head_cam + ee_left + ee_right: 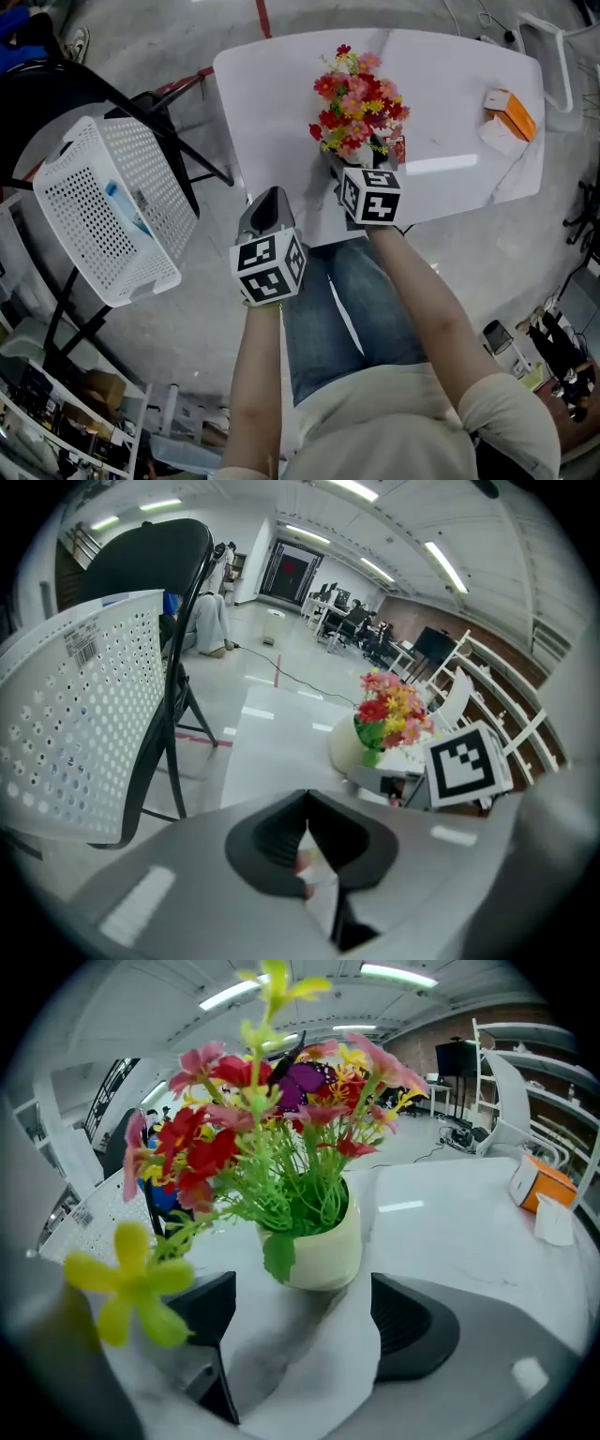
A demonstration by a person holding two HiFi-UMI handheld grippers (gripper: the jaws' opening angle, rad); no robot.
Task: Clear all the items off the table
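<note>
A cream pot [323, 1241] of red, pink and yellow artificial flowers [358, 103] stands on the white table [450, 75], near its front edge. My right gripper [345, 173] is open at the pot's near side. In the right gripper view its jaws [300, 1297] stand wide, one to each side of the pot's base, with nothing between the pads. My left gripper [270, 202] hangs over the table's front left corner, shut, its tips [305, 808] meeting. I see nothing clearly held in it. The pot [349, 747] lies ahead and right of it.
An orange box [512, 111] and a small white piece [501, 137] lie at the table's right end. A white perforated basket [108, 206] rests on a black folding chair [56, 84] to the left, with something blue inside. The person's legs are at the table's front edge.
</note>
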